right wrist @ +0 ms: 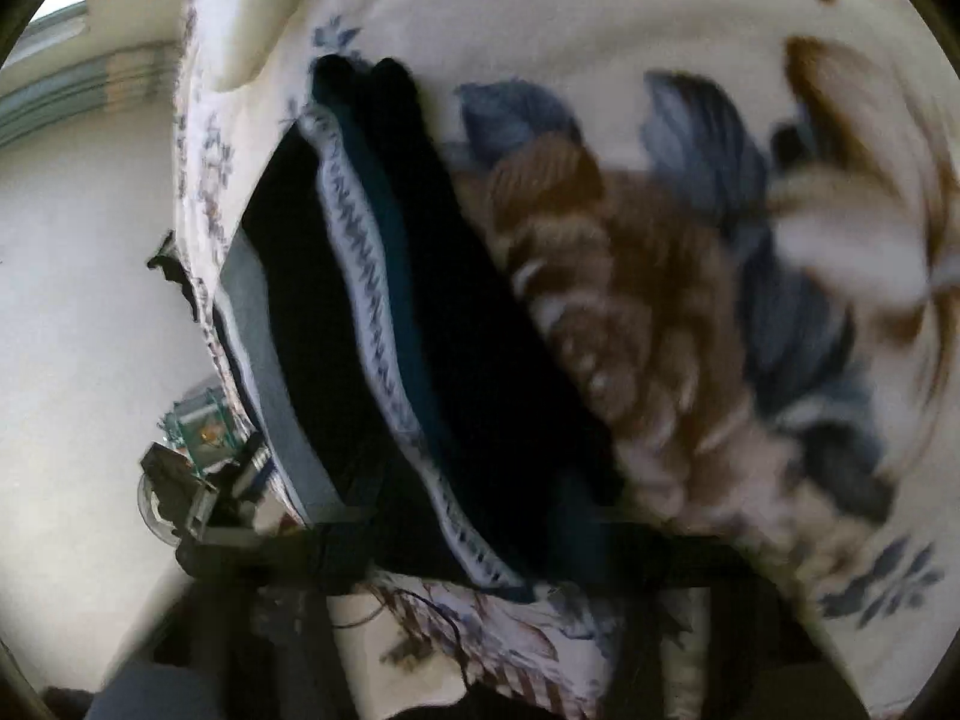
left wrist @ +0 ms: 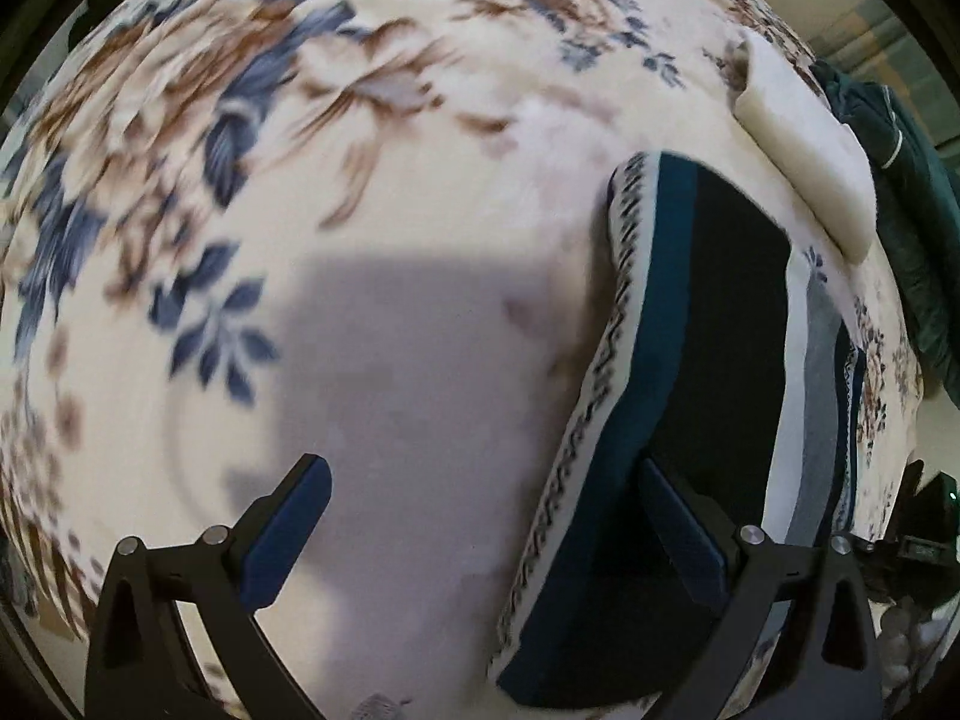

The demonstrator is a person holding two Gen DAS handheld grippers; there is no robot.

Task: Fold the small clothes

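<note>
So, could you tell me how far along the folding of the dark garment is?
Partly done: the dark garment lies doubled on the floral blanket, patterned band outward. In hand: the right gripper appears closed on its near end, though blur hides the pads. The left gripper is open, empty. Remaining: final fold.

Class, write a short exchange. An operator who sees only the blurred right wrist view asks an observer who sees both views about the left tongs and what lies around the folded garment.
Operator: My right wrist view is smeared. How do the left tongs stand?
Observer: The left tongs are open and hold nothing. One finger shows over the dark folded garment, the other over the bare floral blanket.
Operator: Is anything lying beyond the garment?
Observer: Yes. A dark green cloth lies at the blanket's edge, just past a white folded cloth.
</note>
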